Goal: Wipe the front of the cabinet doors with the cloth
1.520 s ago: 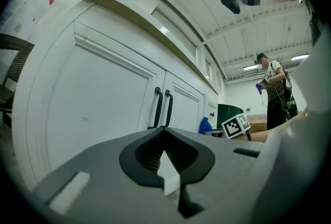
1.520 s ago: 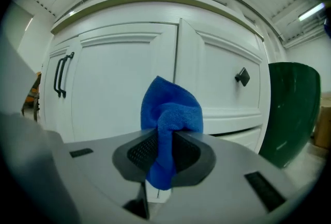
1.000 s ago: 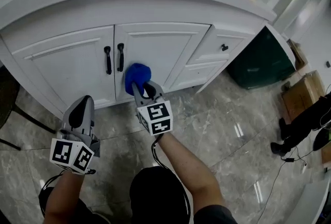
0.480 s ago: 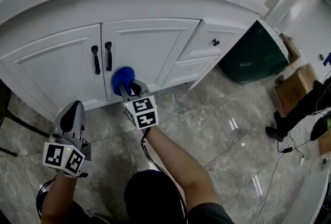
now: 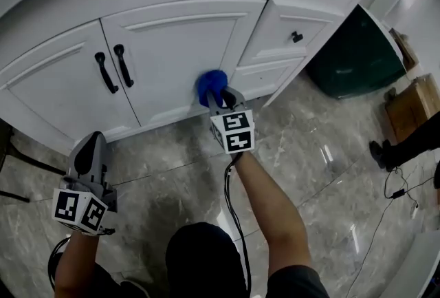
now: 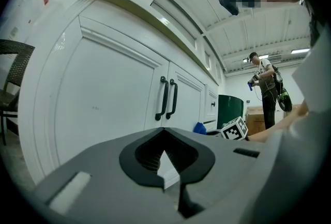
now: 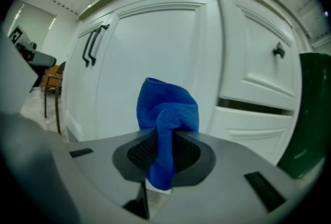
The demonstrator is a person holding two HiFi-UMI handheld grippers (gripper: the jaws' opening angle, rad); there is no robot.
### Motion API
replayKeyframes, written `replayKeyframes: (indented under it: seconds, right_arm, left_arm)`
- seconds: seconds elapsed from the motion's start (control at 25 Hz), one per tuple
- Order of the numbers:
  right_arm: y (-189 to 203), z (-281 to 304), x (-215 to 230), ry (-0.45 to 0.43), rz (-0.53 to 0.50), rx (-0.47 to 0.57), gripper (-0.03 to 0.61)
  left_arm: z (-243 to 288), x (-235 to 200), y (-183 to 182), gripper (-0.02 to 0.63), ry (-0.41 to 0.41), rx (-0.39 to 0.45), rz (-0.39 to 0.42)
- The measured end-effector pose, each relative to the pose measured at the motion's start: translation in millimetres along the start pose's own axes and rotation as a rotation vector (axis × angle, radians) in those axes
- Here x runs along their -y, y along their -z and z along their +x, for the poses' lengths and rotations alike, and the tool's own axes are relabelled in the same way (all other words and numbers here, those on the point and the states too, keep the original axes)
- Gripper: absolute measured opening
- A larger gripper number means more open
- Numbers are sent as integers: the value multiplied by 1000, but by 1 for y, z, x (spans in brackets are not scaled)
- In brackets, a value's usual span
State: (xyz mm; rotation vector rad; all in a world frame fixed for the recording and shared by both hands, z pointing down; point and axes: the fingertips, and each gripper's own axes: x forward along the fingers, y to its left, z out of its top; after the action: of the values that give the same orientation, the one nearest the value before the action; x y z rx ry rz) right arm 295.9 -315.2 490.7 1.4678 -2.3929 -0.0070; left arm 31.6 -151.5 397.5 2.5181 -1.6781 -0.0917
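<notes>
wiping looks under way, with the right gripper pinching the blue cloth at the lower right corner of the right cabinet door while the left gripper hangs low, pressed together on nothing, so the next move probably calls for a sweep across the unwiped panel.

Glossy grey marble floor beneath a white cabinet.
A dark green bin stands beside it; a cardboard box and cables lie nearby.
</notes>
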Motion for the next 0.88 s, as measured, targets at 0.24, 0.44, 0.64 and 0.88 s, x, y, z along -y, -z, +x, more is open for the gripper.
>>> replayKeyframes:
  seconds: [0.24, 0.44, 0.64, 0.88]
  right_arm:
    - [23, -19, 59, 154, 59, -4, 52]
    - [12, -27, 51, 173, 67, 35, 52]
    - [-11, -19, -23, 86, 32, 84, 51]
    - [-35, 8, -161, -153, -8, 133, 52]
  left_arm:
    - [3, 0, 0, 0, -14, -9, 1]
    - [2, -8, 1, 0, -17, 1, -28]
    - [-12, -31, -2, 0, -52, 8, -23]
    - [-27, -55, 8, 0, -73, -1, -29]
